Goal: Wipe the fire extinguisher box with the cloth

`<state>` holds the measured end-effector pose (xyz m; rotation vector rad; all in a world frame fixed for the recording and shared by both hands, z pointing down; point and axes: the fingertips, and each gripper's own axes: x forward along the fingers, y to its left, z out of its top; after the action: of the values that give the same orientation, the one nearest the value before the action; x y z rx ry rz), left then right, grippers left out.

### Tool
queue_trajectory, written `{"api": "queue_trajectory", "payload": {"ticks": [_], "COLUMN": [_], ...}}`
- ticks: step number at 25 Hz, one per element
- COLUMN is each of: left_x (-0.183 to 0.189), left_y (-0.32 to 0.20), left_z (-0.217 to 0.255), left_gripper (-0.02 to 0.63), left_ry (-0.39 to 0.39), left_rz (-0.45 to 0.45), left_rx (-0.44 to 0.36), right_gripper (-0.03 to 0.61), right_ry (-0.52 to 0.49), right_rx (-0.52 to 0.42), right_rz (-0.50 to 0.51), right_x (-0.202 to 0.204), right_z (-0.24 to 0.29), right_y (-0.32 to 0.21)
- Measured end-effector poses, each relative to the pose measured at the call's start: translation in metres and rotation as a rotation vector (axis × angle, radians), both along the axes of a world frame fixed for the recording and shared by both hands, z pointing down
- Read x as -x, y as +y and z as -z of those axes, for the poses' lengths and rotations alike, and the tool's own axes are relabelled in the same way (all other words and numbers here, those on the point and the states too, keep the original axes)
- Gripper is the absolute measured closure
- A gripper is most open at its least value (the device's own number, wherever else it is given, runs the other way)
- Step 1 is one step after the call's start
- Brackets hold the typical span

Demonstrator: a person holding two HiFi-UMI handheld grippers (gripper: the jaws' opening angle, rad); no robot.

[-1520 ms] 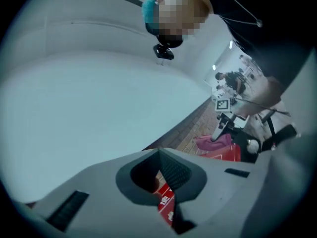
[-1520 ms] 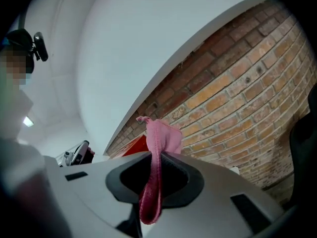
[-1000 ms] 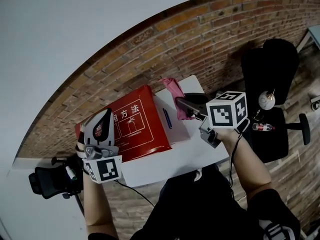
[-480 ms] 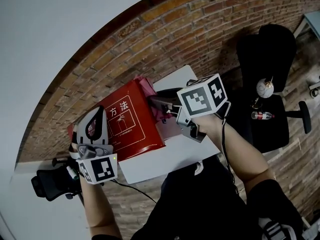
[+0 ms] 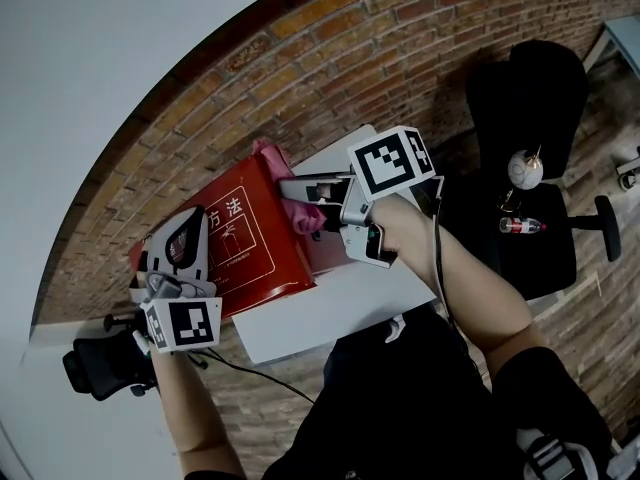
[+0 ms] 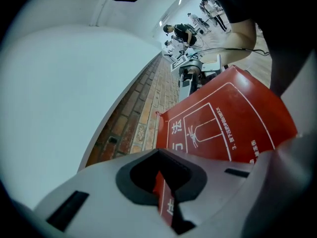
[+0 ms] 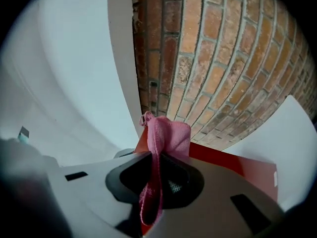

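Observation:
The red fire extinguisher box (image 5: 240, 243) with white print stands tilted on the white table (image 5: 340, 303). My left gripper (image 5: 192, 226) is at its left end, shut on the box's thin panel, which runs between the jaws in the left gripper view (image 6: 163, 182); the printed face (image 6: 228, 118) stretches beyond. My right gripper (image 5: 292, 190) reaches over the box's upper right edge, shut on the pink cloth (image 5: 308, 218). In the right gripper view the cloth (image 7: 166, 138) hangs bunched from the shut jaws (image 7: 157, 175) against the box's red edge (image 7: 233, 165).
A brick surface (image 5: 400, 58) lies behind the table. A black office chair (image 5: 530, 148) with a bottle (image 5: 522, 226) on its seat is at the right. Another black chair (image 5: 100, 363) sits at the lower left. A cable hangs under the table's near edge.
My right gripper has swung left with the cloth, from beside the box's right end to over its upper right edge, and has rolled. The left gripper has stayed at the box's left end.

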<state>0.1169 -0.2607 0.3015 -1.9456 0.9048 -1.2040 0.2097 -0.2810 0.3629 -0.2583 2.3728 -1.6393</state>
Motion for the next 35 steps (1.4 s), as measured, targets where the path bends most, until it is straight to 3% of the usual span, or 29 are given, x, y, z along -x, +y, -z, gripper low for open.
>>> {"api": "queue_trajectory", "payload": {"ticks": [7, 28, 35], "left_x": [-0.001, 0.002, 0.002], "left_y": [0.000, -0.003, -0.003], "left_z": [-0.002, -0.006, -0.006], "left_gripper": [0.589, 0.589, 0.589], "left_ry": [-0.005, -0.025, -0.011], "left_rz": [0.007, 0.005, 0.011], "left_rx": [0.013, 0.025, 0.028], "right_gripper": [0.517, 0.517, 0.517], "right_ry": [0.074, 0.202, 0.202], "right_rx": [-0.046, 0.005, 0.028], "right_rz": [-0.017, -0.020, -0.003], "right_x": [0.001, 0.001, 0.001], "right_z": [-0.010, -0.089, -0.105], "right_y": [-0.003, -0.016, -0.017]}}
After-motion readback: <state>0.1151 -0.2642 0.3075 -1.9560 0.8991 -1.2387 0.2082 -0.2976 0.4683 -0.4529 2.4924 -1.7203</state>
